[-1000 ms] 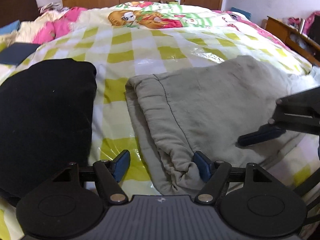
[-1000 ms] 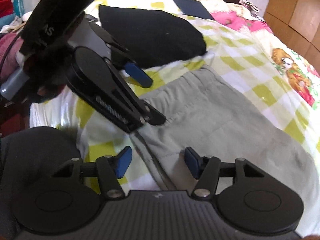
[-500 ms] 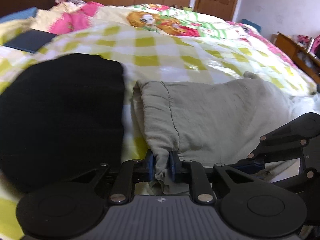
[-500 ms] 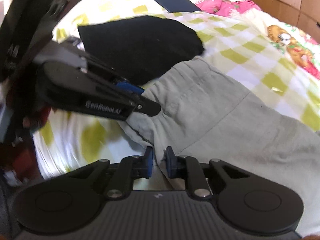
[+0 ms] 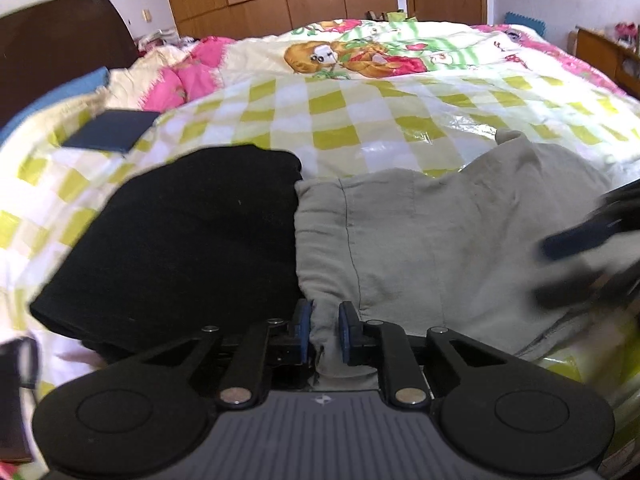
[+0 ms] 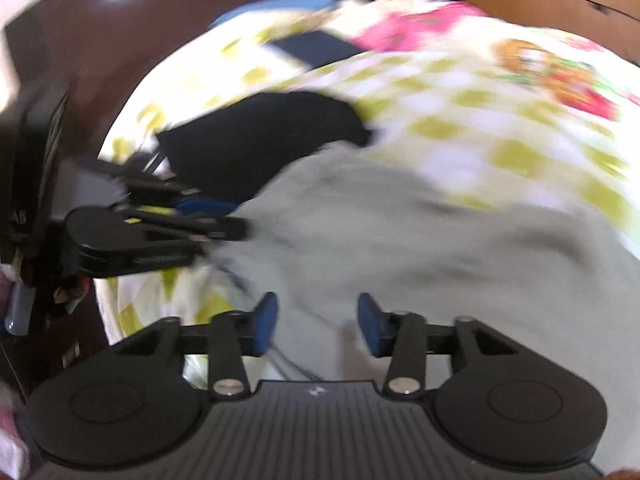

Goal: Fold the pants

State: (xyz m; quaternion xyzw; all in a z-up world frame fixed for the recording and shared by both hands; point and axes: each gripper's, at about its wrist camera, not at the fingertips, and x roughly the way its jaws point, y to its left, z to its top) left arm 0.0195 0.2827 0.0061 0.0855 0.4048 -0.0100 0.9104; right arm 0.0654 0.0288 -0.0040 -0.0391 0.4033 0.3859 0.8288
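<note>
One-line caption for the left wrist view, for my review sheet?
Left gripper shut on a bunched edge of grey pants lying beside a folded black garment on a checked bedspread.

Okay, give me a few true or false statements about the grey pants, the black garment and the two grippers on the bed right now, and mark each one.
1. The left gripper is shut on a bunched edge of the grey pants. True.
2. The right gripper pinches the pants tight. False: its jaws are opening, with a clear gap between the pads and grey cloth showing in it.
3. A black garment lies beside the pants. True.
4. The bedspread is plain blue. False: it is checked yellow-green and white.
5. The pants hang over a chair. False: they lie on the bed.
</note>
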